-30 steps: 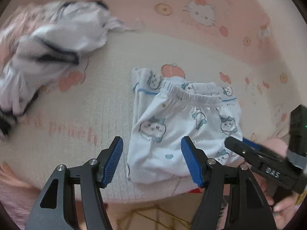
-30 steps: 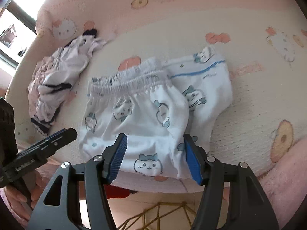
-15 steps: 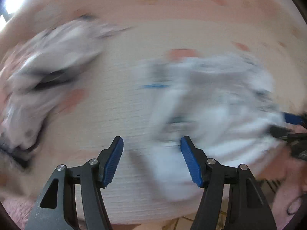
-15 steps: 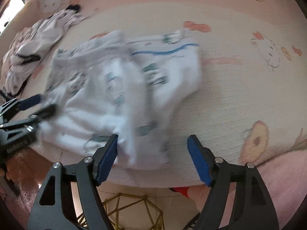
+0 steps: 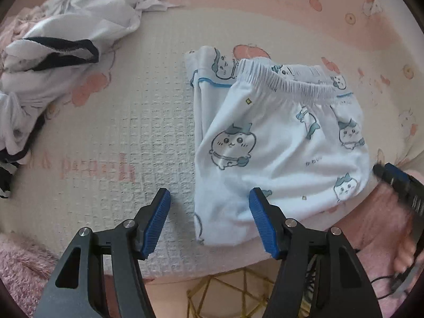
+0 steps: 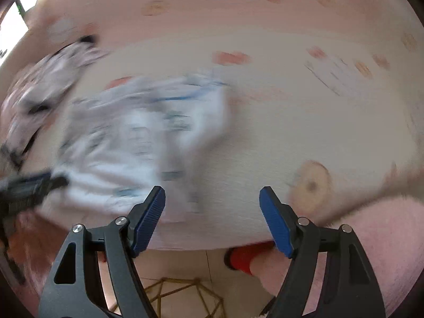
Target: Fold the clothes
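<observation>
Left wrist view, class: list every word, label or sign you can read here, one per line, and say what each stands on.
"peach": faded pink letters on the mat, seen upside down; a smaller faint word beside it is unreadable.
Small dark characters on the folded printed shorts, near a cartoon figure: too small to read.
Right wrist view: too blurred to read anything.

White shorts (image 5: 278, 143) printed with blue-capped cartoon faces are lying folded on the cream-and-pink blanket (image 5: 127, 122), gathered elastic waistband facing away. A crumpled white garment with dark trim (image 5: 66, 42) is lying well apart, at far left.
</observation>
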`<state>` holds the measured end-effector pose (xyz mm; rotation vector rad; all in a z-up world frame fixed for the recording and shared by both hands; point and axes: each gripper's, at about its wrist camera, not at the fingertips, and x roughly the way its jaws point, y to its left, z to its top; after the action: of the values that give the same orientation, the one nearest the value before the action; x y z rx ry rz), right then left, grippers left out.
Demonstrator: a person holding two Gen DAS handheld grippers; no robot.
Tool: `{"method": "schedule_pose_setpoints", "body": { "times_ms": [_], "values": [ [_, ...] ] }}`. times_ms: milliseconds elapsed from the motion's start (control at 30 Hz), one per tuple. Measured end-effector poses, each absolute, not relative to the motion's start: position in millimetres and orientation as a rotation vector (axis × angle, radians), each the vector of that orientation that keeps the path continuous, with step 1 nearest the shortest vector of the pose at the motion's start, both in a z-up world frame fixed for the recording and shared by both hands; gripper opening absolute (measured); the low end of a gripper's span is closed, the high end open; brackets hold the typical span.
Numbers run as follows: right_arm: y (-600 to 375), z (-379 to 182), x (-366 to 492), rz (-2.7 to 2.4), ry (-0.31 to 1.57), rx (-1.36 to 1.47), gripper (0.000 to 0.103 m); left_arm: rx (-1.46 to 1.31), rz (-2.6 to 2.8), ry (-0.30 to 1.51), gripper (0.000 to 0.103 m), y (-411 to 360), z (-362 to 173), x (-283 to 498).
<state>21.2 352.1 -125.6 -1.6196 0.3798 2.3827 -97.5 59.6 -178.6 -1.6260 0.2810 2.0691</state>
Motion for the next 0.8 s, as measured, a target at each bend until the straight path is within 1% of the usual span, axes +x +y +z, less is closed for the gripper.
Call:
{"method": "schedule_pose_setpoints", "body": {
  "times_ms": [100, 133, 233, 300, 333, 367, 400, 433, 500, 567, 600, 633, 700, 800],
  "values": [
    [382, -133, 23, 2.321, 0.647, -1.611, 0.073, -1.581, 2.109, 0.357, 0.064, 58, -178, -87],
    [384, -133, 23, 2.335, 0.675, -1.617, 0.073, -1.566, 2.122, 0.382, 0.064, 57, -177, -84],
    [362, -131, 15, 2.438, 0.577, -1.682, 0.073, -1.581, 2.081, 0.303, 0.063, 56, -178, -85],
    [342, -135, 10, 2.483, 0.496, -1.746, 0.07, -1.586, 2.08, 0.35, 0.064, 57, -185, -82],
    [334, -142, 9, 2.483, 0.449, -1.767, 0.07, -1.562, 2.089, 0.4, 0.064, 61, -185, -79],
    [327, -149, 8, 2.462, 0.361, -1.756, 0.07, -1.549, 2.095, 0.444, 0.064, 65, -186, -78],
    [321, -156, 8, 2.44, 0.275, -1.743, 0.074, -1.546, 2.101, 0.46, 0.064, 67, -186, -78],
    [315, -162, 8, 2.416, 0.192, -1.729, 0.074, -1.552, 2.108, 0.453, 0.064, 65, -185, -81],
    [311, -162, 6, 2.422, 0.121, -1.731, 0.074, -1.565, 2.123, 0.436, 0.064, 61, -185, -85],
    [307, -162, 3, 2.426, 0.052, -1.732, 0.075, -1.591, 2.184, 0.494, 0.064, 54, -185, -92],
    [314, -161, 5, 2.419, 0.096, -1.736, 0.075, -1.604, 2.216, 0.525, 0.064, 50, -185, -95],
    [323, -159, 9, 2.41, 0.156, -1.736, 0.075, -1.635, 2.23, 0.482, 0.062, 43, -185, -100],
    [339, -154, 15, 2.392, 0.262, -1.727, 0.075, -1.678, 2.24, 0.363, 0.061, 29, -185, -108],
    [361, -140, 21, 2.461, 0.574, -1.628, 0.074, -1.62, 2.24, 0.216, 0.061, 24, -177, -112]
  ]
}}
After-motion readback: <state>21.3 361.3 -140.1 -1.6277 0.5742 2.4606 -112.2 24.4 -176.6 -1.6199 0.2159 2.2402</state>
